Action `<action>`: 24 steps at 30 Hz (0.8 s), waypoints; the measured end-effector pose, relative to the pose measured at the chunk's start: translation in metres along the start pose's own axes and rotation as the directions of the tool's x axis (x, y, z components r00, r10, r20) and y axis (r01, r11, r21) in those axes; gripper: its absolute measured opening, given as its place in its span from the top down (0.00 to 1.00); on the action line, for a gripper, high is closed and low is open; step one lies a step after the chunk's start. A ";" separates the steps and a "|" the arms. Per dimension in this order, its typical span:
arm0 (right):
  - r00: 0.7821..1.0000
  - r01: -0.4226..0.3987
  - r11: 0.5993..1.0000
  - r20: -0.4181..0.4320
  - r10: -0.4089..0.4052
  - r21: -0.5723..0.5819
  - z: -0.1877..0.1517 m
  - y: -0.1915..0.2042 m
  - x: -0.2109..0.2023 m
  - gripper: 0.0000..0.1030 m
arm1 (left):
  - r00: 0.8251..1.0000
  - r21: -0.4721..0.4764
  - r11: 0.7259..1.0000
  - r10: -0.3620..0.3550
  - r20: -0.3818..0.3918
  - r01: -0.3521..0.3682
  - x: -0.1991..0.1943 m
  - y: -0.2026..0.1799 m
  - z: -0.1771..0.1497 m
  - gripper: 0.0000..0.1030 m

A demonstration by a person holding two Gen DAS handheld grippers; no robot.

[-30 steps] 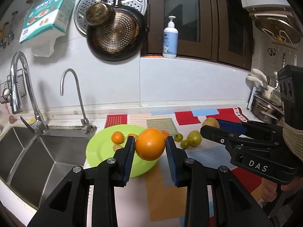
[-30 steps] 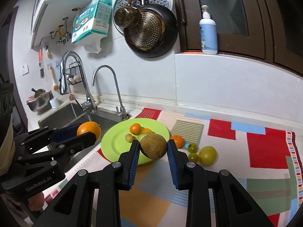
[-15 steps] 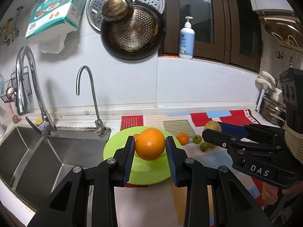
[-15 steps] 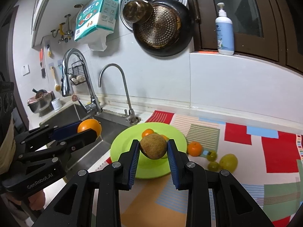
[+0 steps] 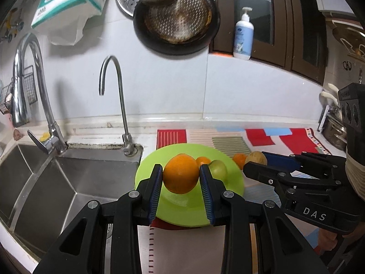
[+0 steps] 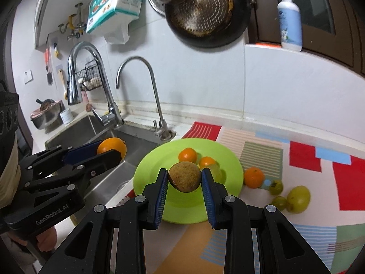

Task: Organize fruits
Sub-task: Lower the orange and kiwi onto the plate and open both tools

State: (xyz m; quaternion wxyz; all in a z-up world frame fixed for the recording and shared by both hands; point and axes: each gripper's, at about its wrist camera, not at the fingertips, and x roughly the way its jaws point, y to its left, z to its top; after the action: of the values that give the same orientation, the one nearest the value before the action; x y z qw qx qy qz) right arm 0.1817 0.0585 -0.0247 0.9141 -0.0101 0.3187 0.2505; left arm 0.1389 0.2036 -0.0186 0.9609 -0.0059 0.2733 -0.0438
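left gripper [image 5: 181, 178] pinching the orange [image 5: 181, 173], right gripper [image 6: 184, 179] pinching the kiwi [image 6: 185, 177], I'd lower both onto bare plate [image 6: 150, 173] before letting go

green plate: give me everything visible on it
The green plate is round, shallow, glossy lime green, plastic by its look. It lies flat on the patchwork mat, its left rim near the sink edge. On it sit two small oranges and a pale green fruit, partly hidden. Both grippers hold fruit in front of it; whether directly above is unclear. Its near half looks bare.
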 end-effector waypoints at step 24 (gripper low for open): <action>0.991 0.016 0.998 -0.132 -0.008 0.054 -0.010 -0.018 0.070 0.48 | 0.990 -0.001 1.000 -0.013 -0.138 0.013 0.073 0.015 -0.013 0.55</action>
State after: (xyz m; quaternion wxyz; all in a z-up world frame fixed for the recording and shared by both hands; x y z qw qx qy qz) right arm 0.2315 0.0726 -0.0767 0.8925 -0.0032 0.3851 0.2349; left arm 0.1952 0.2128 -0.0687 0.9395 -0.0049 0.3388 -0.0504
